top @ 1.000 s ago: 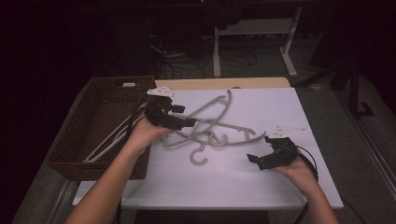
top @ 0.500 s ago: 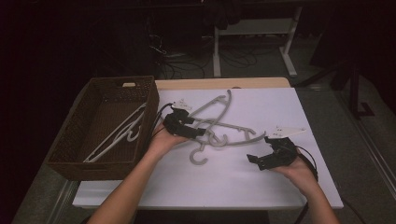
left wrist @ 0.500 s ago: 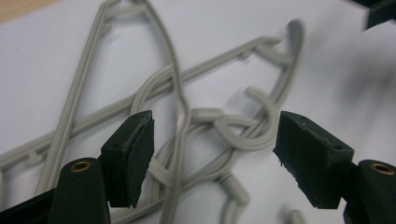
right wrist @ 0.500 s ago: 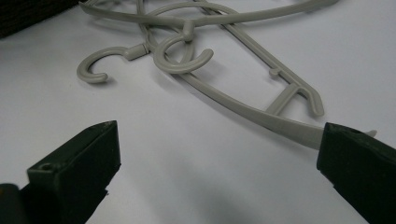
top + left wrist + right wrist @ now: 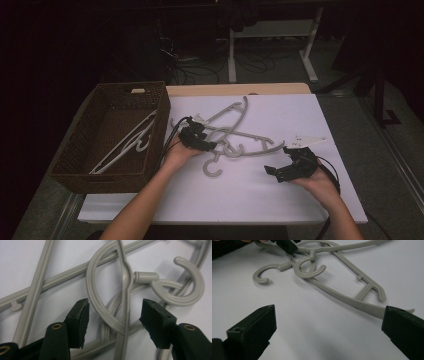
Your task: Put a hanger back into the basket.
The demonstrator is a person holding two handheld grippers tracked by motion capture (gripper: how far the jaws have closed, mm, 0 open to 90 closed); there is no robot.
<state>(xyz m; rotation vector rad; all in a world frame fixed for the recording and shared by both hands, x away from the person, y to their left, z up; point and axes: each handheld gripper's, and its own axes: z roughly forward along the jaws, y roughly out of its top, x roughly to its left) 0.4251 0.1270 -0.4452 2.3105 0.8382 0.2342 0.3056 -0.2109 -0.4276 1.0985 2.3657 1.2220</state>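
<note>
Grey hangers (image 5: pixel 125 297) between closing left gripper (image 5: pixel 113 317) fingers, untouched; right gripper (image 5: pixel 329 332) wide, empty.

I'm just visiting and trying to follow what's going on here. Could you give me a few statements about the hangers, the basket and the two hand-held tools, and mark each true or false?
1. The pile of grey hangers lies on the white table. True.
2. The wicker basket holds no hangers. False: at least one pale hanger lies inside it.
3. The left gripper has hanger parts between its fingers. True: they straddle a hook loop and a thin bar, having just been closing, with gaps visible on both sides.
4. The right gripper is clamped on a hanger. False: its fingers stand apart over bare table.
5. The basket sits at the table's right. False: it is at the left.
</note>
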